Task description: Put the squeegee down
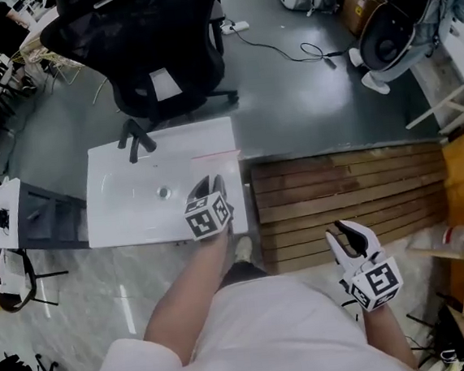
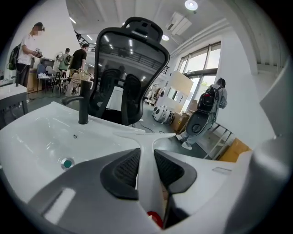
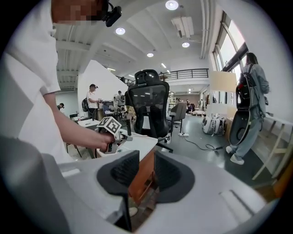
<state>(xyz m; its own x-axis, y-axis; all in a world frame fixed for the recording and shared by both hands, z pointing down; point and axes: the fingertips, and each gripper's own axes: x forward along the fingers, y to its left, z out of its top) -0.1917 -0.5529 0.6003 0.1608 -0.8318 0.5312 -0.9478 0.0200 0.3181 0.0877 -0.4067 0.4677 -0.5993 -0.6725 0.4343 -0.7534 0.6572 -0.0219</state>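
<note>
Nearest the camera, the right gripper (image 1: 347,231) hangs over the near edge of a slatted wooden platform (image 1: 355,193). Its jaws are released, and only the platform's brown edge shows in the gap between them. To the left and a little farther out, the left gripper (image 1: 206,189) reaches over the right part of a white sink (image 1: 120,208). Its jaws are clenched on the white handle of the squeegee (image 2: 145,146), which runs forward between the pads to a thin crosswise blade. The blade lies over the sink's far right corner; whether it touches the rim I cannot tell.

In the basin, left of the gripper, sits a round drain (image 1: 164,192). At the back rim, farther left, a black faucet (image 1: 135,139) stands upright, well clear of the blade. A white stand with a dark panel (image 1: 2,215) adjoins the sink's left side.

Directly behind the sink a black mesh office chair (image 1: 157,41) is pushed close to the far rim. Beyond it is grey floor with a loose cable (image 1: 292,51) trailing across. To the right stands a person with a dark backpack (image 3: 251,91), and more people gather round desks at the far left.
</note>
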